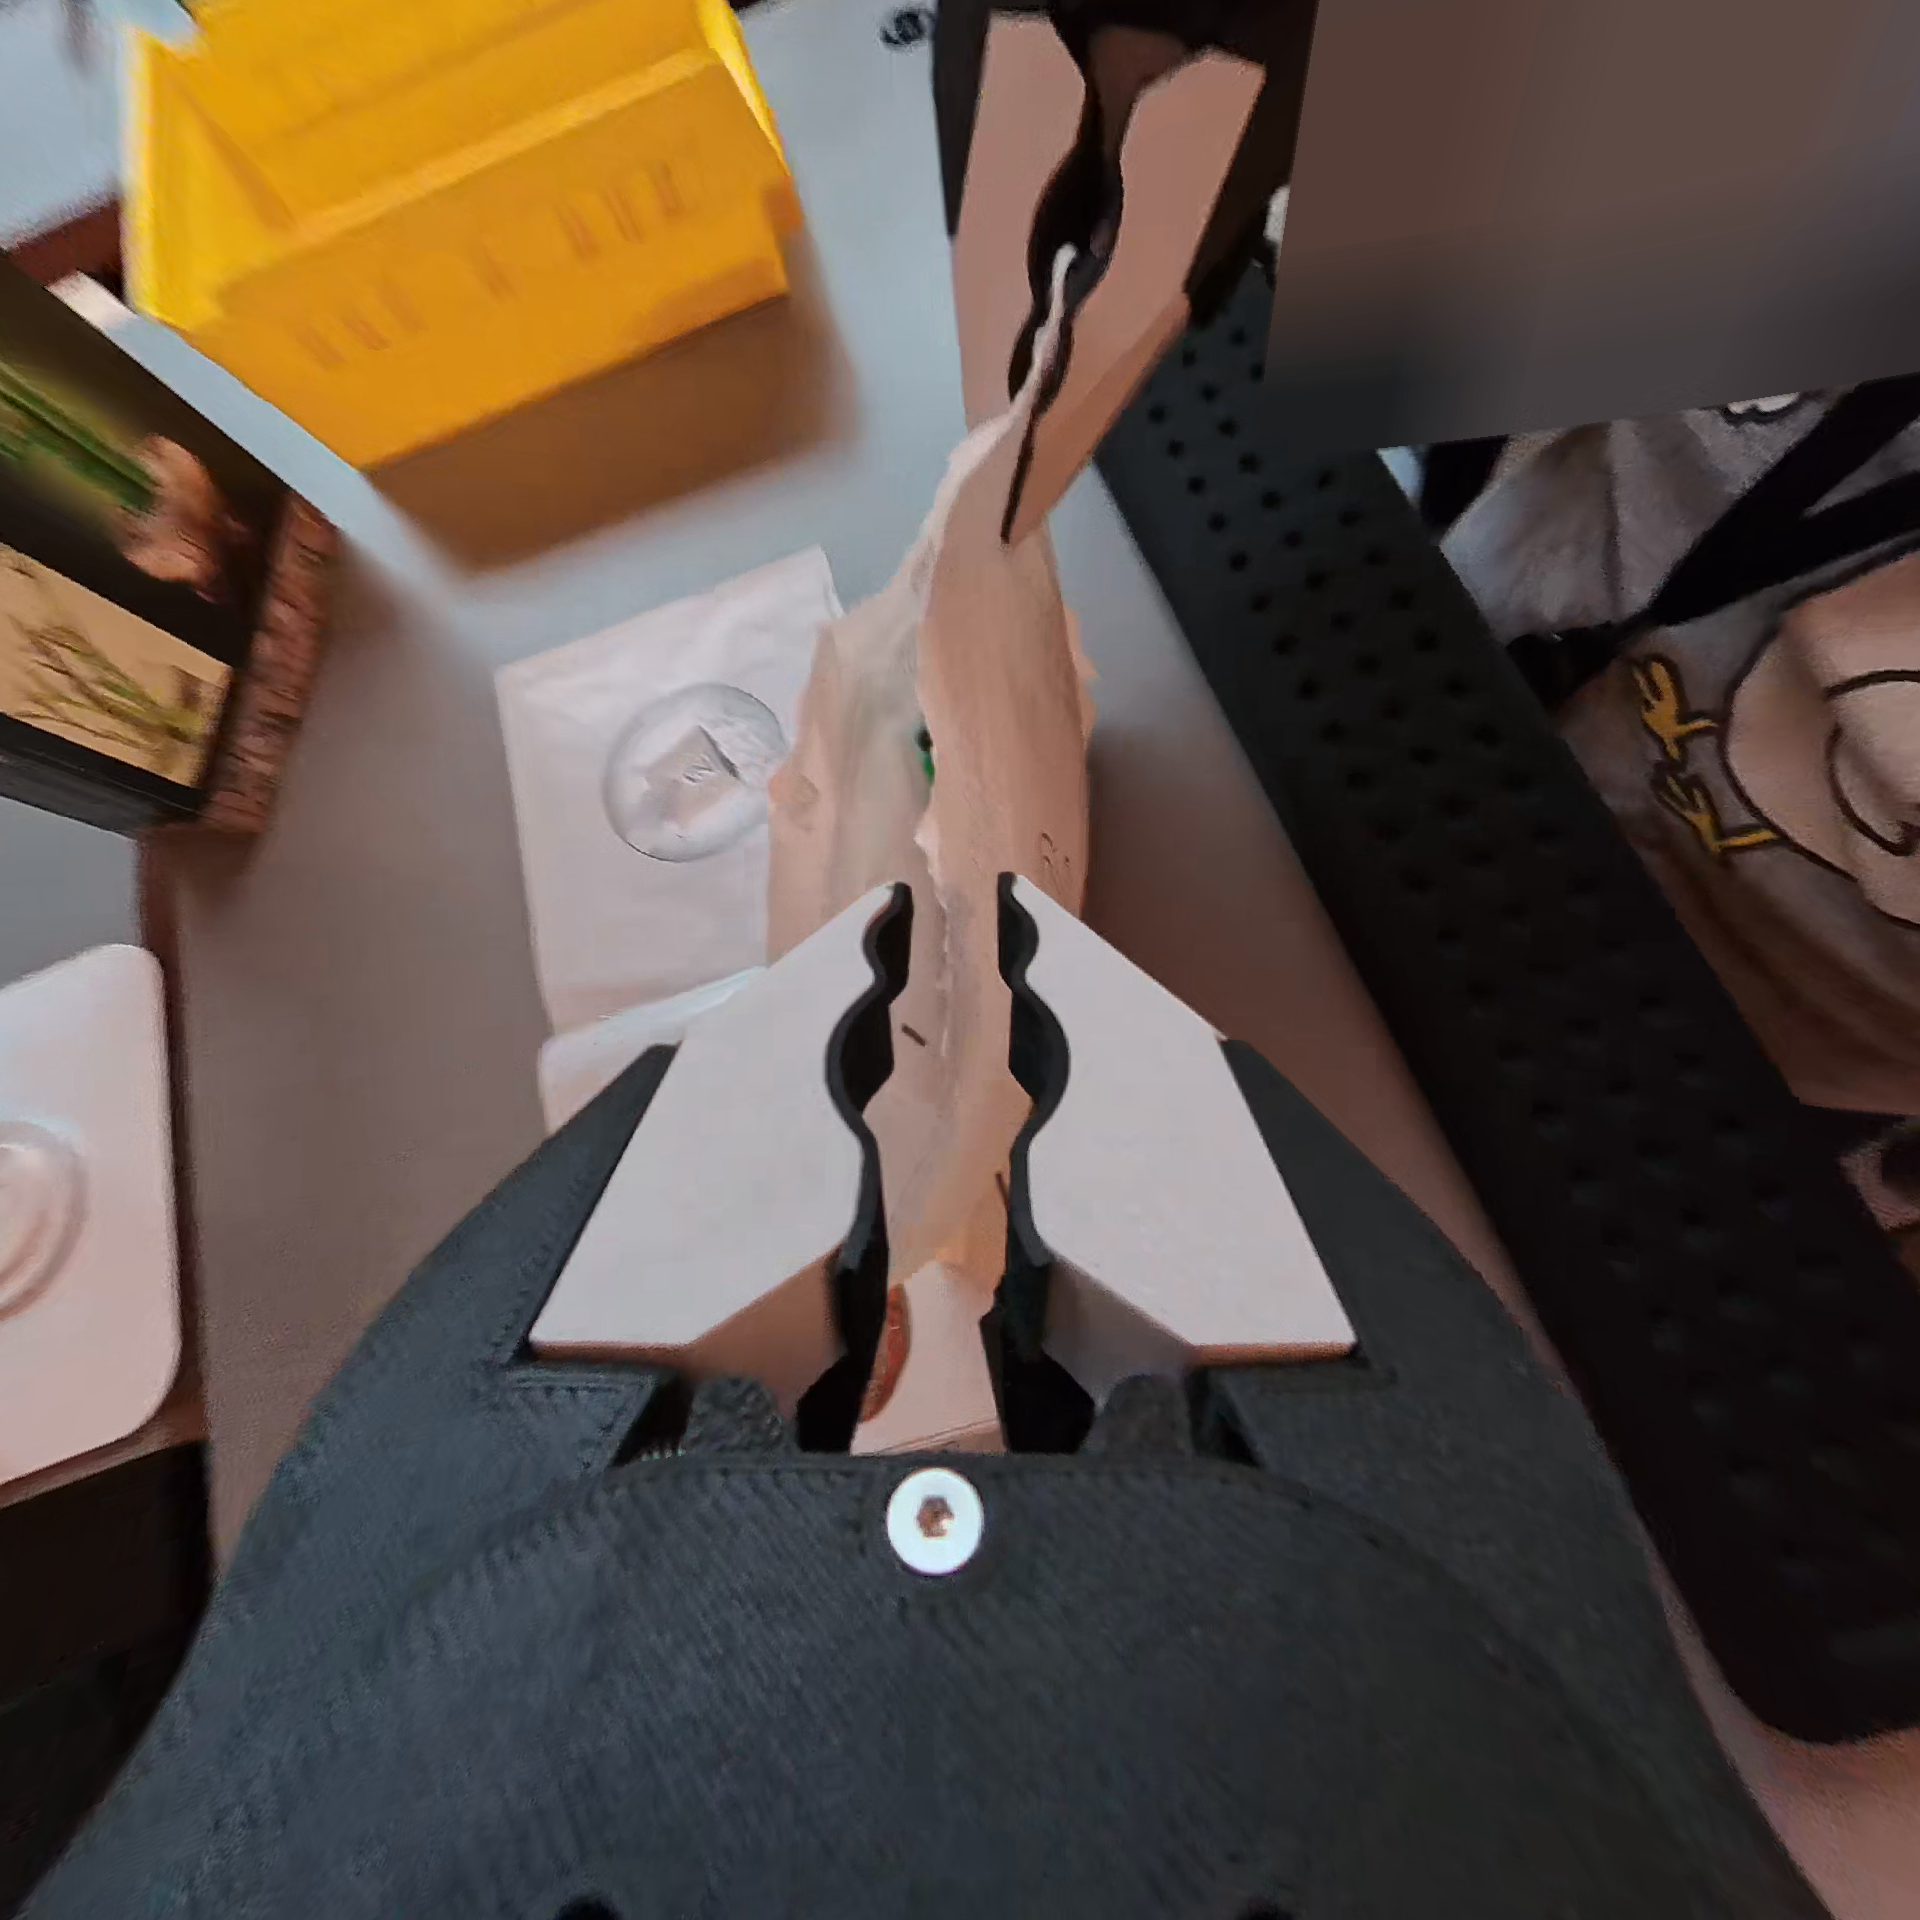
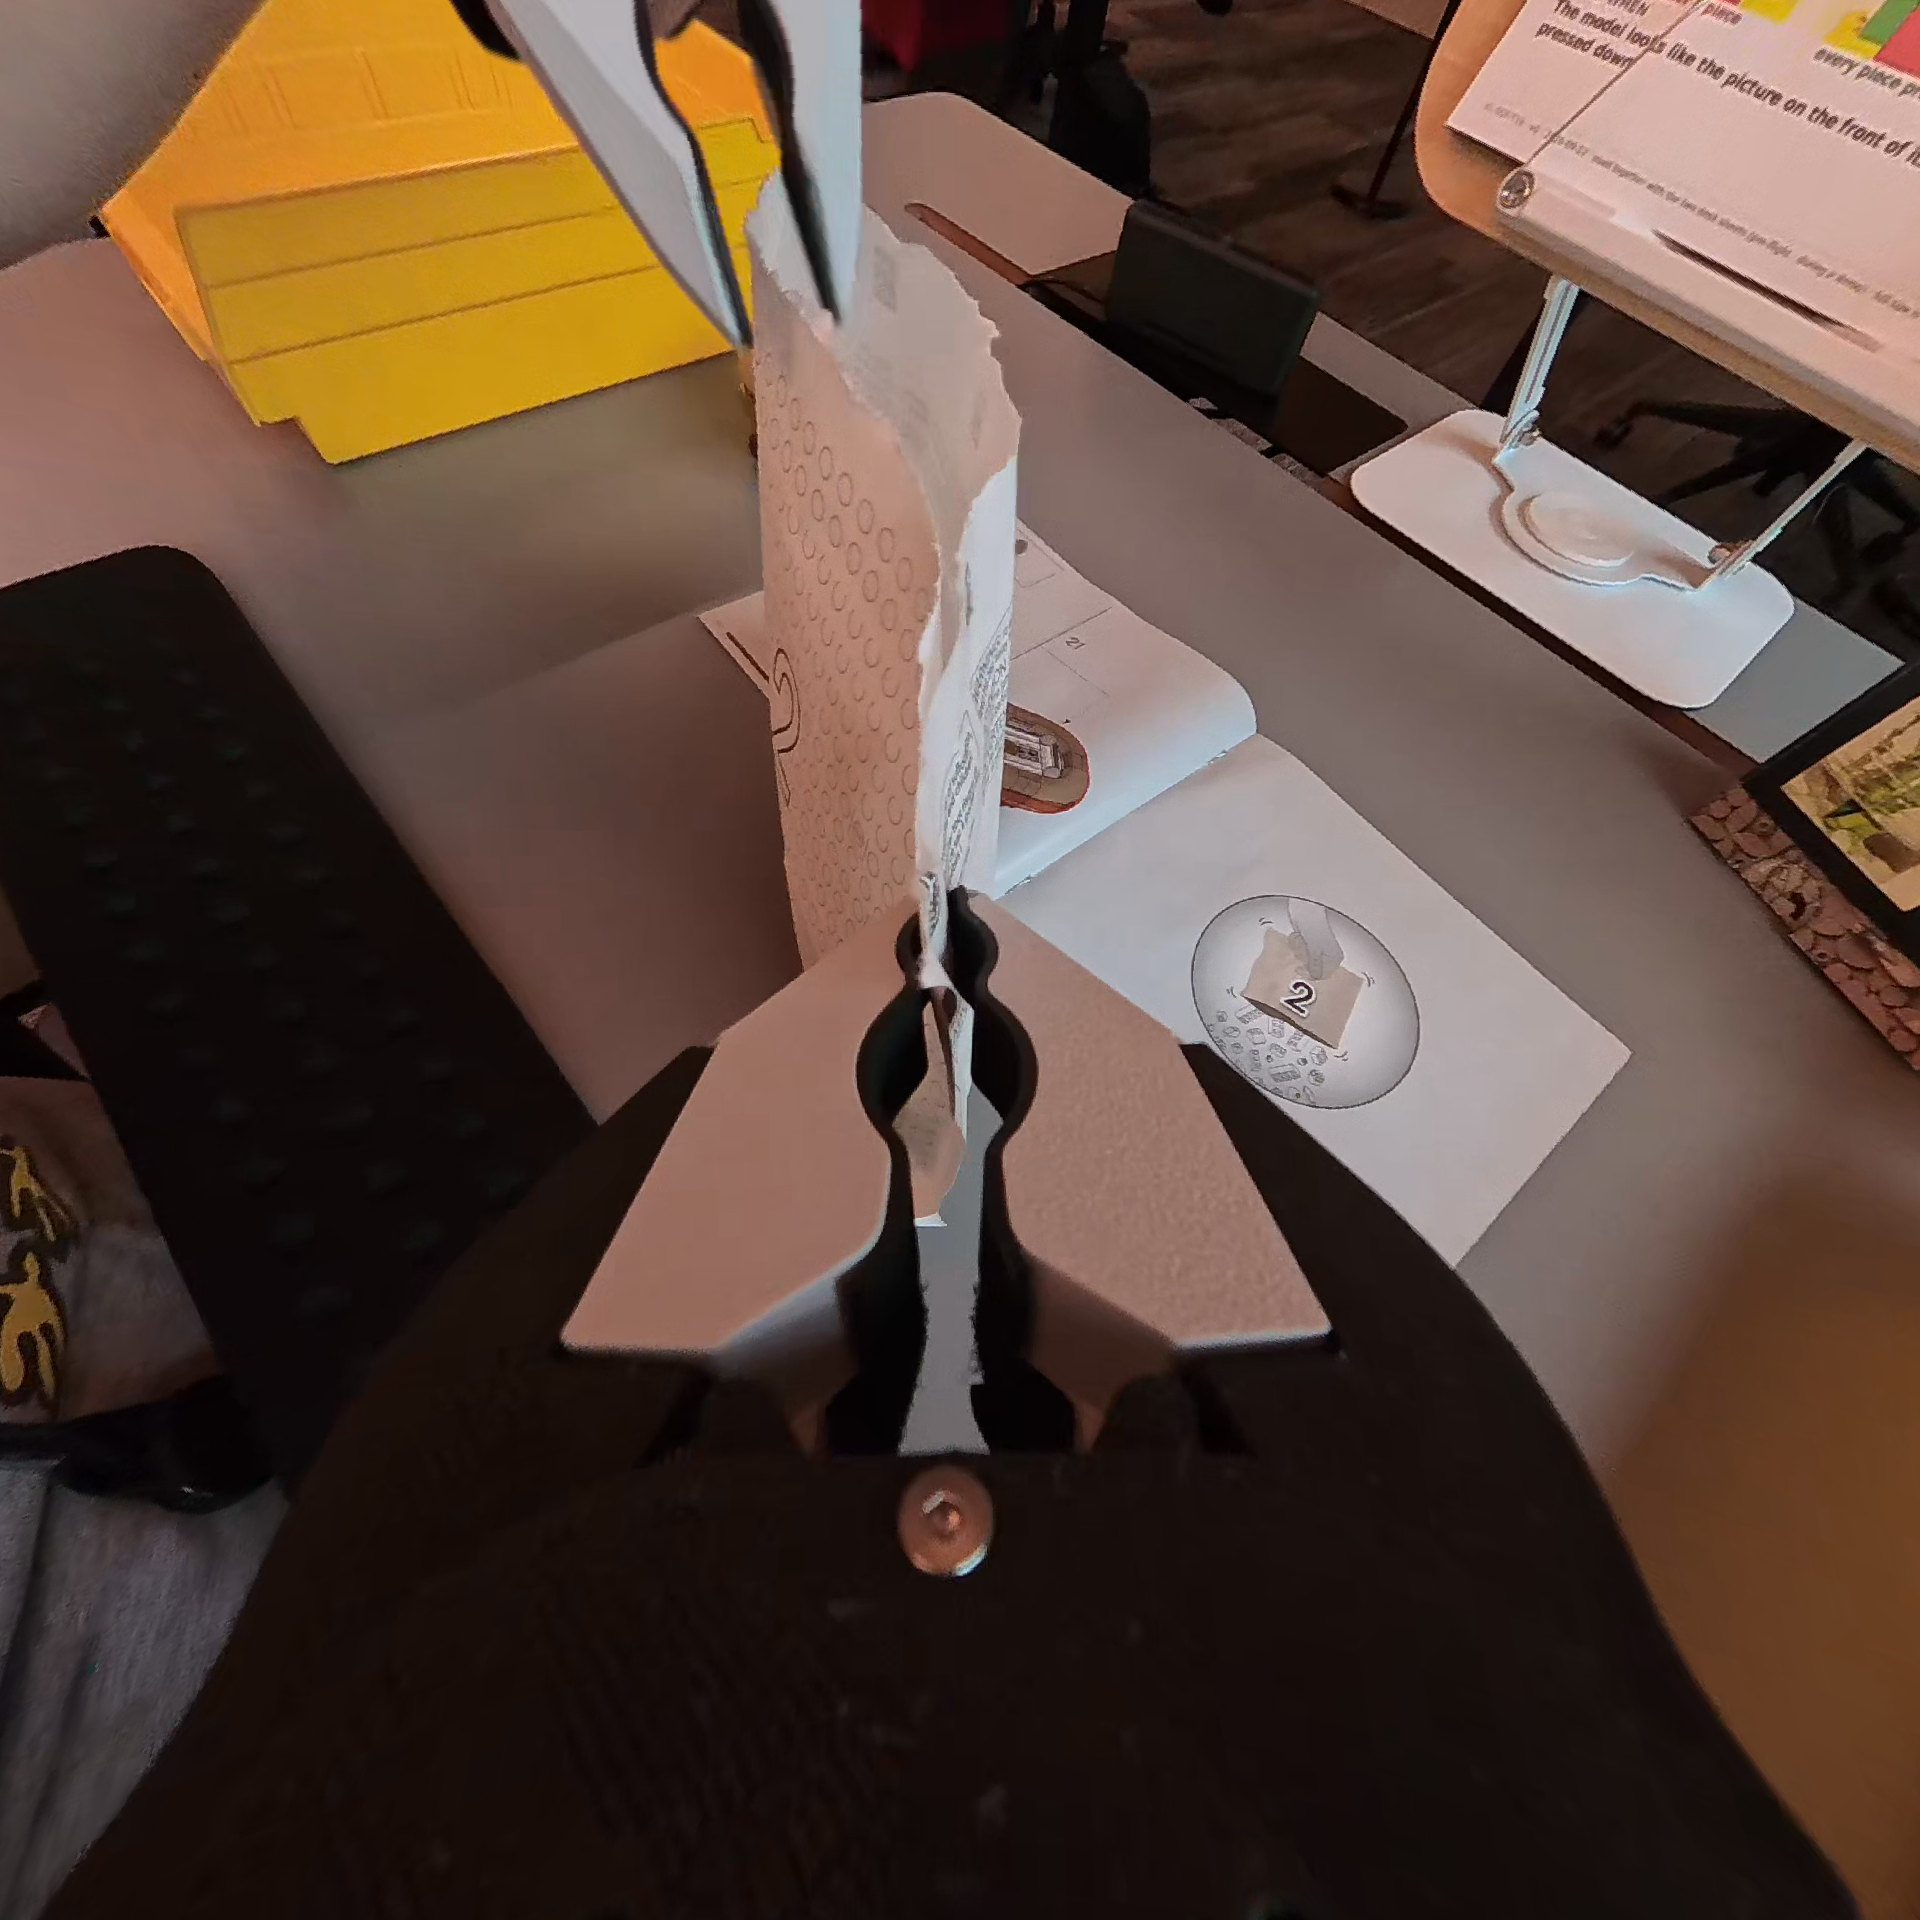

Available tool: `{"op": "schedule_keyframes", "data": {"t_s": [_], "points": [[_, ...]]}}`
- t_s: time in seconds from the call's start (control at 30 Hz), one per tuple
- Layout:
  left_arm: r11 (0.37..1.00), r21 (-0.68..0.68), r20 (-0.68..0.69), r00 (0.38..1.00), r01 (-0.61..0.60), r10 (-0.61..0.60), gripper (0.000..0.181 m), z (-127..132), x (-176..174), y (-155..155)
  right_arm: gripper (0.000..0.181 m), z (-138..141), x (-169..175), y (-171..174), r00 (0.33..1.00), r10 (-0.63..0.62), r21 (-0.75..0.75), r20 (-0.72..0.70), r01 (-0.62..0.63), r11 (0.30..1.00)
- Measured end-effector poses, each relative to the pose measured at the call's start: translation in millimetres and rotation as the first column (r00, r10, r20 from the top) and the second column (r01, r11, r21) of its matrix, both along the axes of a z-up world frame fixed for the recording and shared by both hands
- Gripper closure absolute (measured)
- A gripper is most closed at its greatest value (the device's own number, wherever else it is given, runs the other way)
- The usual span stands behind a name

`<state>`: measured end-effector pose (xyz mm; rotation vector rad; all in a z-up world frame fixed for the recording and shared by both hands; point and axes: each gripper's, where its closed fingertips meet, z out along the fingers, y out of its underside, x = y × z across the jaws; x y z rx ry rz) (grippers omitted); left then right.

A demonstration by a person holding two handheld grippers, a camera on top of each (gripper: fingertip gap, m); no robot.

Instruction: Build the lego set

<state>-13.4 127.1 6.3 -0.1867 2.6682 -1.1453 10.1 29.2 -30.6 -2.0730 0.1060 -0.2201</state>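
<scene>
The left gripper (image 1: 954, 914) and the right gripper (image 2: 940, 925) each pinch an opposite torn edge of the paper bag (image 2: 862, 644), which hangs stretched between them above the grey table (image 2: 520, 582). Beneath it lies the open instruction booklet (image 2: 1382, 1143); farther back sits a yellow bin (image 2: 436, 312).

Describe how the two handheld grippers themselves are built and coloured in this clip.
The left gripper and the right gripper look identical: a broad black 3D-printed body with visible layer lines, a silver hex screw at its centre, and two pale wedge-shaped fingers edged inside with wavy black pads. No cables or markings show.
</scene>
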Motion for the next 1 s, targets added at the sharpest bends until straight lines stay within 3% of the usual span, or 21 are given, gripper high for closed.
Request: {"op": "schedule_keyframes", "data": {"t_s": [0.1,0.2,0.33,0.5,0.83,0.9,1.0], "points": [[0.999,-0.029,-0.027,0.999,0.034,-0.035,0.178,-6.0,-4.3,-13.1,0.181,1.1,-7.7,-0.2,0.999,0.025,0.034,-0.034,-0.023,0.999],[0.99,-0.094,-0.031,0.994,0.106,-0.109,0.181,-2.1,-26.4,-35.7,0.162,2.9,-19.0,-1.0,0.994,0.077,0.09,-0.077,-0.07,0.994],[0.984,-0.067,0.077,0.984,0.165,-0.159,0.181,-9.0,-57.2,-52.8,0.152,-6.0,-23.6,-3.4,0.993,0.096,0.086,-0.071,-0.09,0.992],[0.991,-0.078,0.106,0.99,0.106,-0.097,0.181,-18.9,-70.1,-64.4,0.151,-10.1,-33.8,3.3,0.985,0.17,0.058,0.012,-0.17,0.984],[0.993,-0.106,0.155,0.988,0.043,-0.026,0.181,-30.1,-92.9,-71.9,0.146,-15.6,-44.8,-2.2,0.968,0.25,0.028,0.026,-0.25,0.968],[0.993,-0.112,0.165,0.986,0.031,-0.013,0.181,-30.5,-94.1,-71.9,0.144,-7.8,-48.5,-7.7,0.962,0.274,0.045,0.016,-0.274,0.961],[0.994,-0.11,0.188,0.982,0.019,0.002,0.181,-31.0,-94.9,-72.5,0.145,28.7,-58.8,-13.9,0.944,0.331,0.151,0.004,-0.328,0.933]]}}
